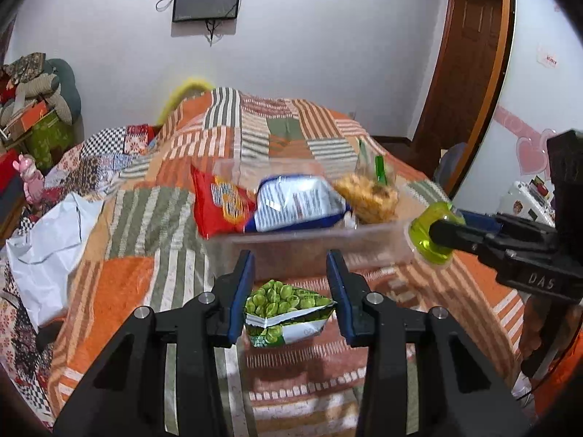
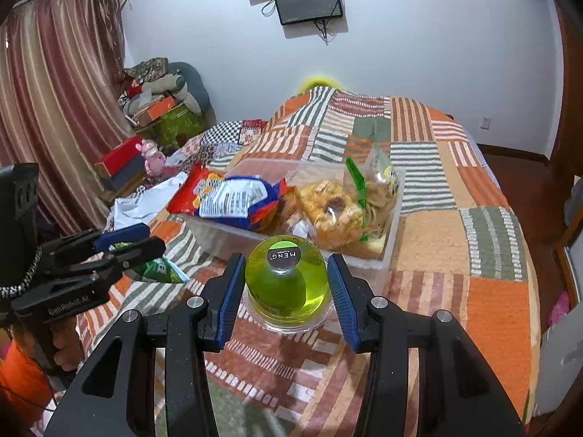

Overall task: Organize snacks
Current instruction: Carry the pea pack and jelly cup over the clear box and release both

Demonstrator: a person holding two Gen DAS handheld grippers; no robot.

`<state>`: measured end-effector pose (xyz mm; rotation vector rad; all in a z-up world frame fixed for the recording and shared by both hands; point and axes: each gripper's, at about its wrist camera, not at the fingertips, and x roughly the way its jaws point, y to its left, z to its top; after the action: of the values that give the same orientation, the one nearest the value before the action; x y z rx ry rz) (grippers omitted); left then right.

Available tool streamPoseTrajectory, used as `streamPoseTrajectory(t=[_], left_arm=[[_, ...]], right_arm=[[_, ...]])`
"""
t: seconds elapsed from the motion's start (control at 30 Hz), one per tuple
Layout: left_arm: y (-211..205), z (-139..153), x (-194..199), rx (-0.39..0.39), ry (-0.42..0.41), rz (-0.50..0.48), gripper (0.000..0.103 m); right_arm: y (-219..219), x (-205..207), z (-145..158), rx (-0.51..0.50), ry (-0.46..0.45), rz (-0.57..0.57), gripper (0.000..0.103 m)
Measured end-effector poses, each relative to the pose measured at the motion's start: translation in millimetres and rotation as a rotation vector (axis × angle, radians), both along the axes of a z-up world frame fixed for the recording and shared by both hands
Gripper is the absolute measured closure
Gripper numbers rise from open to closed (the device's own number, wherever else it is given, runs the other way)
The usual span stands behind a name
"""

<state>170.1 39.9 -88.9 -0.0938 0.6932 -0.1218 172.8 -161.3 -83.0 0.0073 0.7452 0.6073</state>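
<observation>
A green pea snack bag (image 1: 288, 313) lies on the quilt between the open fingers of my left gripper (image 1: 289, 291); it also shows in the right wrist view (image 2: 160, 271). A green jelly cup (image 2: 286, 286) stands upside down on the quilt between the open fingers of my right gripper (image 2: 286, 293), not clearly gripped; it also shows in the left wrist view (image 1: 433, 233). Behind both is a clear plastic box (image 1: 309, 244) (image 2: 386, 255) holding a red bag (image 1: 218, 204), a blue and white bag (image 1: 298, 205) and yellow crisps (image 1: 368, 193).
The patchwork quilt (image 2: 473, 240) covers the bed. A white plastic bag (image 1: 47, 244) lies at the left. Boxes and cushions (image 2: 160, 102) are piled by the curtain. A wooden door (image 1: 466, 58) is at the right.
</observation>
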Motion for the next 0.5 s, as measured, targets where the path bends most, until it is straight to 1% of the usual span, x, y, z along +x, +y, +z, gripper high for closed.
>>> streamPoseTrajectory(t=[0.23, 0.37, 0.5], left_arm=[[2, 29, 22, -0.001, -0.043, 0.002, 0.063], [2, 41, 39, 0.025, -0.072, 0.016, 0.063], [4, 46, 61, 0.051, -0.080, 0.045, 0.063]], right_arm=[[7, 11, 15, 0.009, -0.041, -0.002, 0.060], [17, 21, 19, -0.003, -0.062, 0.004, 0.060], [25, 30, 19, -0.010, -0.074, 0.011, 0.060]])
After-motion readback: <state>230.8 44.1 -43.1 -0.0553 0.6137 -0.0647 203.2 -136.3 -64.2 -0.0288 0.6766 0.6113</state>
